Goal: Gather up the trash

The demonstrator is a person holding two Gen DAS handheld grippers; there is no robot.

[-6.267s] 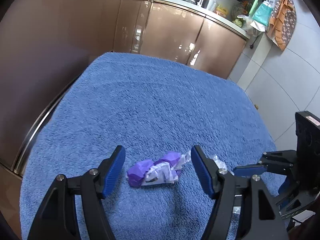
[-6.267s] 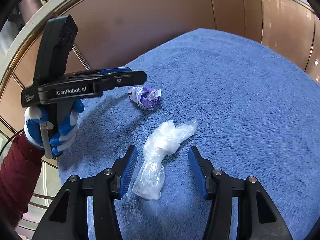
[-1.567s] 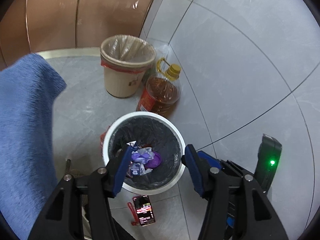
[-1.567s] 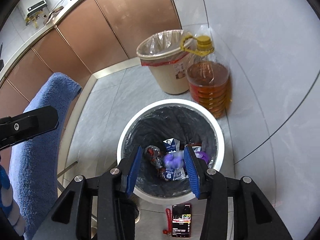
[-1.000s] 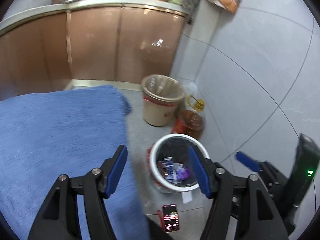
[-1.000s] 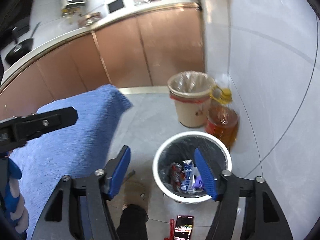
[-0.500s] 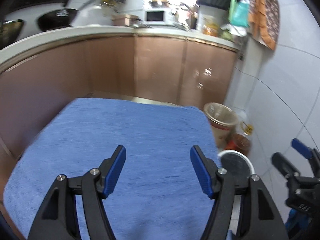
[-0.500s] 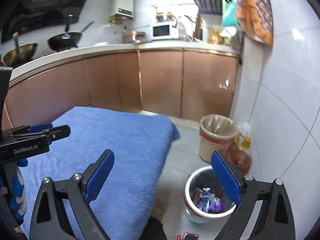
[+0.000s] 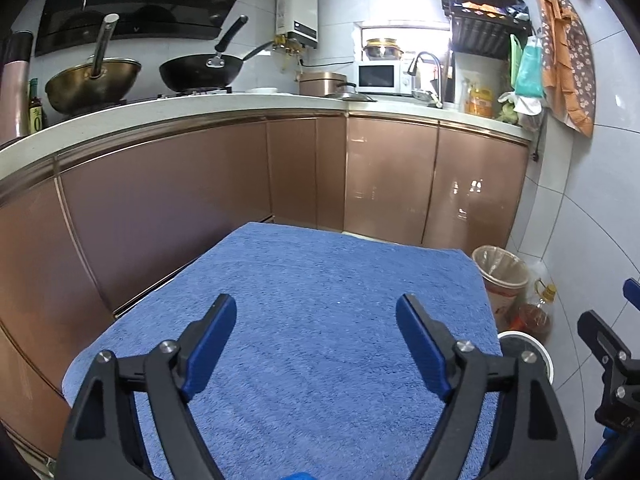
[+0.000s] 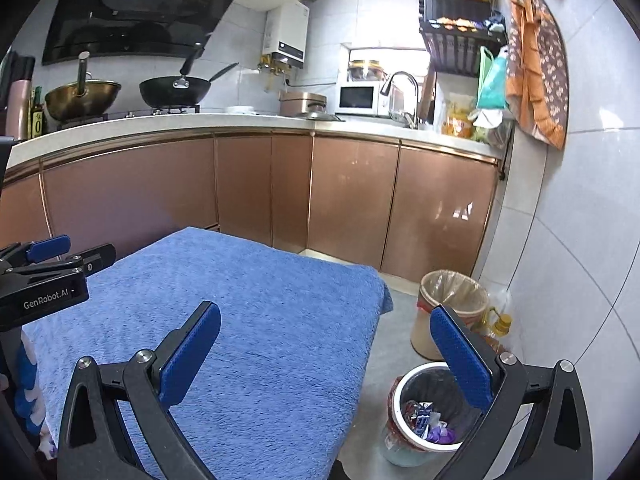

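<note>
My left gripper (image 9: 316, 344) is open and empty above the blue towel (image 9: 320, 320) that covers the table. My right gripper (image 10: 324, 354) is open wide and empty over the towel's right edge (image 10: 260, 320). The white-rimmed trash bin with a black liner (image 10: 404, 394) stands on the floor right of the table and holds purple and printed wrappers (image 10: 430, 426). Its rim also shows in the left wrist view (image 9: 548, 360). No trash shows on the towel. The left gripper's body (image 10: 48, 276) shows at the left of the right wrist view.
A beige bin with a clear liner (image 10: 454, 300) and an oil bottle with a yellow cap (image 10: 498, 328) stand by the tiled wall. Copper cabinets (image 9: 360, 172) and a counter with woks and a microwave run behind the table.
Both grippers have let their trash fall in the white-rimmed bin, then swung up and back from it to face the table. The towel now lies bare.
</note>
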